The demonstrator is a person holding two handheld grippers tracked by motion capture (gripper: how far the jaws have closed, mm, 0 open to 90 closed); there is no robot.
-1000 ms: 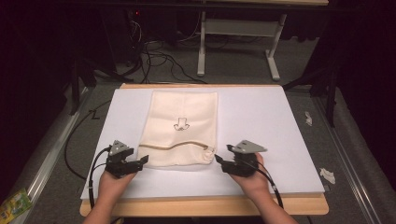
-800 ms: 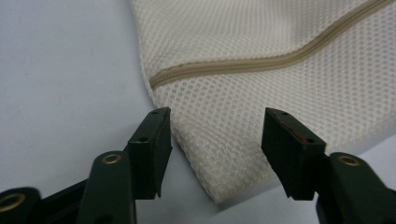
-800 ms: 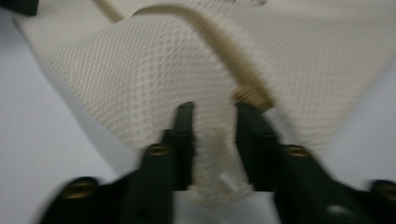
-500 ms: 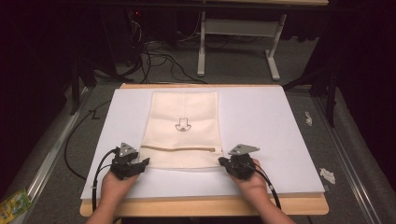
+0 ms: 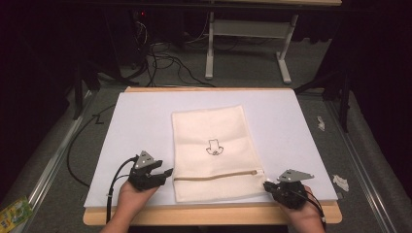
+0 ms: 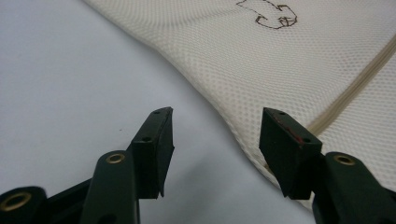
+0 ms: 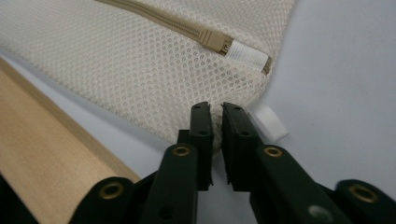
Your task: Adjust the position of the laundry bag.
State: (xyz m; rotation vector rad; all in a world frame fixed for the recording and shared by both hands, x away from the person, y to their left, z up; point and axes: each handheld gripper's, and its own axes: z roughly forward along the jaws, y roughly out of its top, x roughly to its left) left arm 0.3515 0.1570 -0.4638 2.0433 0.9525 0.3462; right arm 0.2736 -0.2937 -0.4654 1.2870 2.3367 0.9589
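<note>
A cream mesh bag (image 5: 214,145) with a small printed figure and a zipper (image 5: 218,174) lies flat on the white board (image 5: 141,121). My right gripper (image 5: 266,185) is at the bag's near right corner. In the right gripper view the bag (image 7: 116,60) has its corner mesh pinched in my right gripper (image 7: 217,112), whose jaws have just closed and eased slightly, beside a white tag (image 7: 268,122). My left gripper (image 5: 164,170) sits at the bag's left edge. In the left gripper view my left gripper (image 6: 215,128) stands open, its jaws just narrowing, with the bag (image 6: 280,60) edge just inside one jaw.
The board rests on a wooden table whose front edge (image 5: 209,216) is close to both hands. Grey floor surrounds it, with cables (image 5: 160,53) and a desk frame (image 5: 248,29) behind, paper scraps (image 5: 340,182) at the right and a green packet (image 5: 12,213) at the near left.
The bag has slid to the right and lies flatter. My right gripper moved right and nearer the front edge with the bag's corner in it. The left gripper shifted slightly right.
</note>
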